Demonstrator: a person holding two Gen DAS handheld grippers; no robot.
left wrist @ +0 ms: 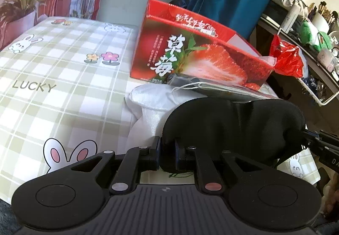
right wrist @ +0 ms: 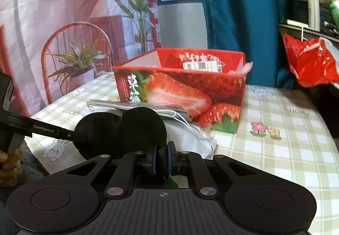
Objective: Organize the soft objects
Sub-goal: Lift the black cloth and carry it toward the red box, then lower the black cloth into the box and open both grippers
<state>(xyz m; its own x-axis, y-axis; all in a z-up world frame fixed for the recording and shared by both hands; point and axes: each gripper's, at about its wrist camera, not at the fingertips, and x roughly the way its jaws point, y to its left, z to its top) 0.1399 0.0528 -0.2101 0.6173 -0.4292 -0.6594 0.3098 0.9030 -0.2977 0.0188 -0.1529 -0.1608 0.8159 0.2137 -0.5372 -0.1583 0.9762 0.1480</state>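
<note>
A black padded eye mask point(left wrist: 233, 127) is held between both grippers above the near edge of the table. My left gripper point(left wrist: 167, 153) is shut on one end of it. My right gripper point(right wrist: 162, 159) is shut on the other end of the eye mask point(right wrist: 127, 131). The right gripper's fingers point(left wrist: 313, 141) show at the far right of the left wrist view, the left gripper's fingers point(right wrist: 53, 130) at the left of the right wrist view. Under the mask lie a white cloth point(left wrist: 152, 103) and a face mask point(left wrist: 214, 87) with white ear loops.
An open red strawberry box point(right wrist: 180, 89) stands on the checked tablecloth point(left wrist: 53, 78) just behind the cloths. A red plastic bag point(right wrist: 309, 65) hangs from a cluttered shelf point(left wrist: 307, 44) at the right. A teal curtain point(right wrist: 239, 12) hangs behind.
</note>
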